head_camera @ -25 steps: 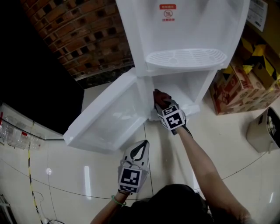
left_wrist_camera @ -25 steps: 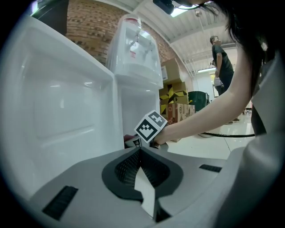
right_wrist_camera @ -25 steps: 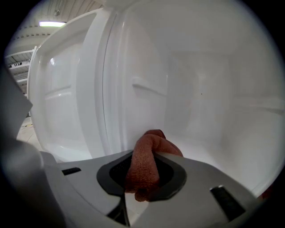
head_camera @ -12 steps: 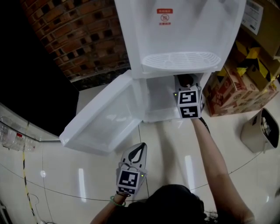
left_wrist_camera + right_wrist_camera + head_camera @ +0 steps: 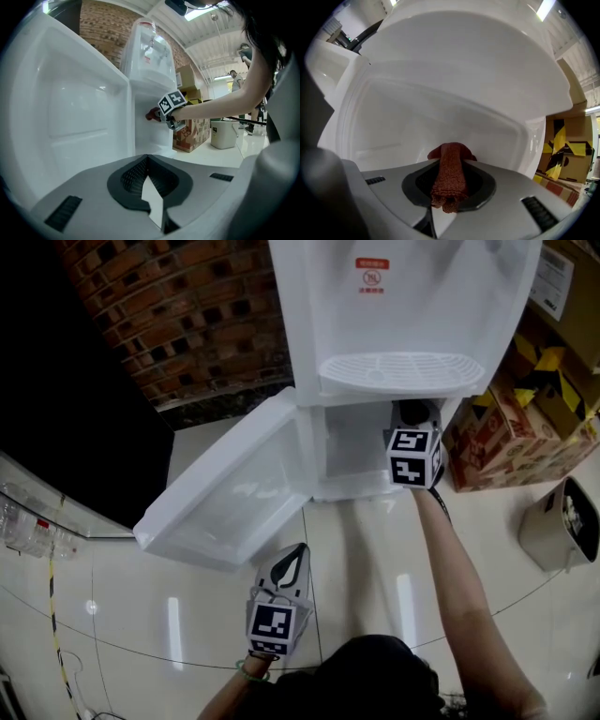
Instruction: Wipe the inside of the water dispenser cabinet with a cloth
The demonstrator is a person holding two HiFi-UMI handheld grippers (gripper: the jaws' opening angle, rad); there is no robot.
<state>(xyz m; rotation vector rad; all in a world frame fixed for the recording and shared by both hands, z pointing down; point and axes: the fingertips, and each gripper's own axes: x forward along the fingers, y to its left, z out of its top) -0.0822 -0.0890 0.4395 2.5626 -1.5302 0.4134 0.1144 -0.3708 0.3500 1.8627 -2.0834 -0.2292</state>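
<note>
Head view: white water dispenser (image 5: 403, 306), cabinet door (image 5: 234, 493) swung open to the left. Right gripper (image 5: 412, 418) reaches into the cabinet's right side; the drip tray (image 5: 403, 367) above partly hides its tips. Left gripper (image 5: 292, 563) hangs low over the tiled floor (image 5: 366, 549), near the door's edge, not touching. Cardboard boxes (image 5: 525, 437) and a bin (image 5: 562, 521) crowd the dispenser's right.

Left gripper view: jaws pressed together, nothing between. The door fills the left side.

Right gripper view: jaws clamped on a rust-red cloth (image 5: 450, 176), whose end points at the white inner wall (image 5: 417, 117). Contact unclear.
</note>
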